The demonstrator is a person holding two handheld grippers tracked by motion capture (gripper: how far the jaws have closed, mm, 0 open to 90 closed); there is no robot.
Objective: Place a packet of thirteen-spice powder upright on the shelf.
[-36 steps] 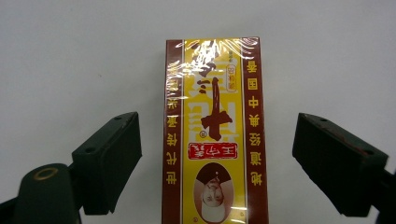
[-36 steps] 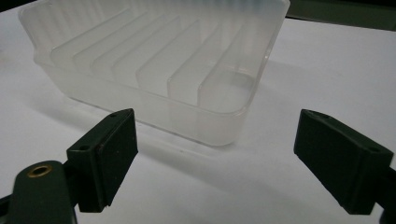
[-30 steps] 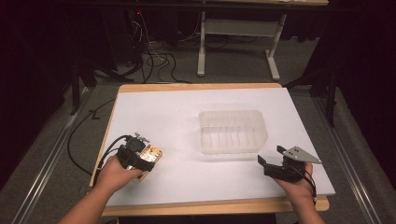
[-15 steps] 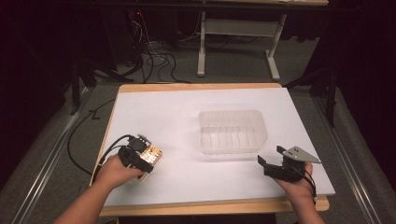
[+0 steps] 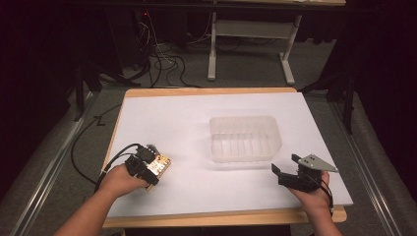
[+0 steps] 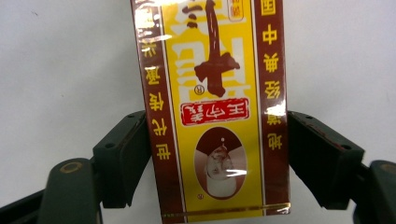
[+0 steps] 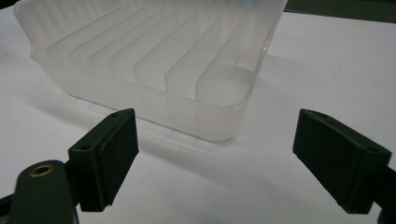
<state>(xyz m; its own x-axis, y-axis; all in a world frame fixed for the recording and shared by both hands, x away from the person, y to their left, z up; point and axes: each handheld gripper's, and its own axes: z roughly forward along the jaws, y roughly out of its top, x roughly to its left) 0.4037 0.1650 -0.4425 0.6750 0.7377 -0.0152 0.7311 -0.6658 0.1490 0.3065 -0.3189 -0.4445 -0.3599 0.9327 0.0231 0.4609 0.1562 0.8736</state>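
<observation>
— Box (image 6: 215,112) sits at seven o'clock on the table, and my left claw (image 5: 147,168) grips its long sides. Lift now?

— Squeeze evenly and lift level towards the bin (image 5: 245,137) at three. My right claw (image 5: 290,176) waits, wide, beside it.

The box (image 6: 217,112) has a bright yellow face with dark maroon side bands carrying yellow characters, a red label with white characters, large maroon brushstroke writing, and a maroon oval picture. The bin (image 5: 245,138) is clear, frosted plastic with pale ribs. The tabletop (image 5: 192,118) is white, edged in light wood. Both grippers' fingers (image 7: 109,154) are black.
</observation>
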